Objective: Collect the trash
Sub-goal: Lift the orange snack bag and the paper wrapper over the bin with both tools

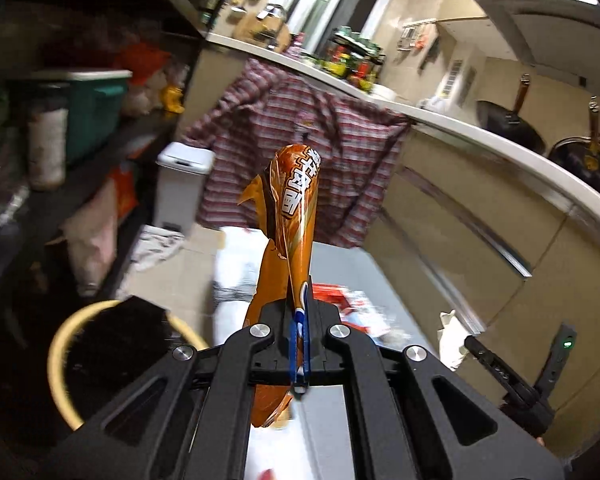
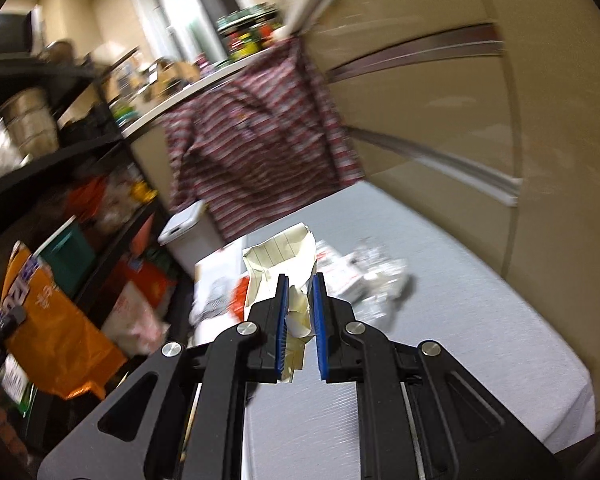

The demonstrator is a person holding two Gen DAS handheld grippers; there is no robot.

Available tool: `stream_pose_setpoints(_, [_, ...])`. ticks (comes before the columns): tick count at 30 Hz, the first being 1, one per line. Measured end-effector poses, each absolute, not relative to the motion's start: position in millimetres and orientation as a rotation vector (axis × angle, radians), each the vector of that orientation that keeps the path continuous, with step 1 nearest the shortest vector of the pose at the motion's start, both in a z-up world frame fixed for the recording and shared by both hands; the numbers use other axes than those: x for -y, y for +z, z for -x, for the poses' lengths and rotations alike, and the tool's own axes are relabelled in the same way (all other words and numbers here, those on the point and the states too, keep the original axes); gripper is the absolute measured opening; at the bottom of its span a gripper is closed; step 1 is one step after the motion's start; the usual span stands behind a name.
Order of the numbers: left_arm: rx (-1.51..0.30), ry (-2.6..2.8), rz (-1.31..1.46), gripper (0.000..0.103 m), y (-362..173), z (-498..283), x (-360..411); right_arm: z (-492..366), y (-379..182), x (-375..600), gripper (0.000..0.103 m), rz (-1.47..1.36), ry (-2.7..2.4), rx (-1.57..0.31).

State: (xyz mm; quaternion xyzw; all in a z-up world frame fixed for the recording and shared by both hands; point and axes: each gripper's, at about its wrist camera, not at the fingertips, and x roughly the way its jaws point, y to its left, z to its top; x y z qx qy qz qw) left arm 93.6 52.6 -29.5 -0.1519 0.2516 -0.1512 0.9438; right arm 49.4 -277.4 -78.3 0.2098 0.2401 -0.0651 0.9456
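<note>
My left gripper (image 1: 299, 320) is shut on an orange snack wrapper (image 1: 290, 216) and holds it upright above the grey table (image 1: 340, 264). A round bin with a black liner (image 1: 112, 356) sits low at the left. My right gripper (image 2: 301, 304) is shut on a crumpled piece of yellow lined paper (image 2: 284, 256), lifted above the grey table (image 2: 460, 320). More trash lies on the table: crumpled foil (image 2: 380, 280) and a white and red wrapper (image 2: 336, 268). The left gripper with its orange wrapper (image 2: 56, 328) shows at the left of the right wrist view.
A black shelf rack (image 1: 100, 152) full of goods stands to the left. A white pedal bin (image 1: 180, 188) and a hanging plaid shirt (image 1: 300, 120) are ahead. Beige cabinets under a counter (image 1: 480, 200) run along the right. The other gripper (image 1: 520, 384) shows at lower right.
</note>
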Motion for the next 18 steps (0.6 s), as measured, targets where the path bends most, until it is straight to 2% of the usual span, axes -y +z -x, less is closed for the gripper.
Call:
stream_pose_setpoints(10, [-0.502, -0.071, 0.218, 0.001, -33, -84, -106, -78, -81, 169, 0.012, -0.431, 0.210, -0.595])
stream_pose_setpoints(18, [-0.536, 0.065, 0.148, 0.001, -57, -88, -137, -98, -84, 86, 0.012, -0.259, 0.300, -0.635])
